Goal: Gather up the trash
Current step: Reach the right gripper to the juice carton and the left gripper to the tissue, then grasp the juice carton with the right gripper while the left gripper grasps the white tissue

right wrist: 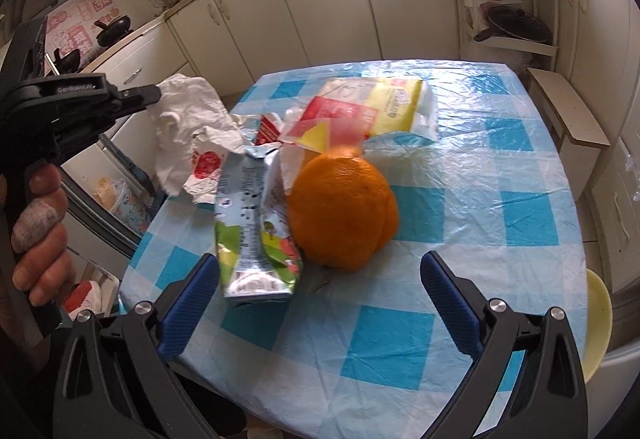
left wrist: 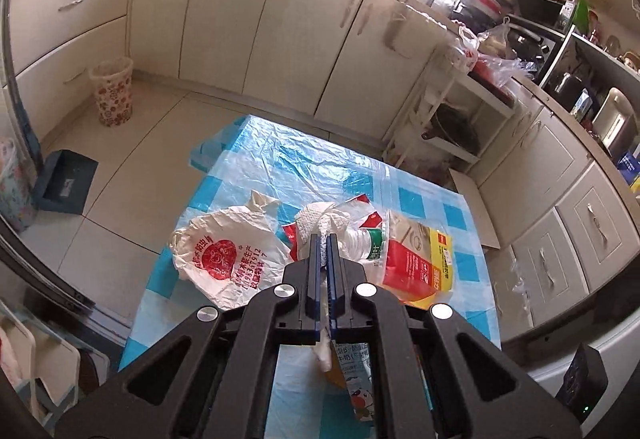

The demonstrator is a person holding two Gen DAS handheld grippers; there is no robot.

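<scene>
Between the left tool's (left wrist: 322,239) closed fingers sits a crumpled white tissue (left wrist: 320,217); ahead of the right tool (right wrist: 320,271), fingers spread wide, lies an orange (right wrist: 342,209) beside a flattened carton (right wrist: 256,223).

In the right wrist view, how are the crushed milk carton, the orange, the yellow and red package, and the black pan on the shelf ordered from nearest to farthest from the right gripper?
1. Crushed milk carton: just ahead of the left finger of the right gripper.
2. Orange: centre, beside the carton.
3. Yellow and red package: behind the orange, mid-table.
4. Black pan: on the shelf beyond the table.
</scene>
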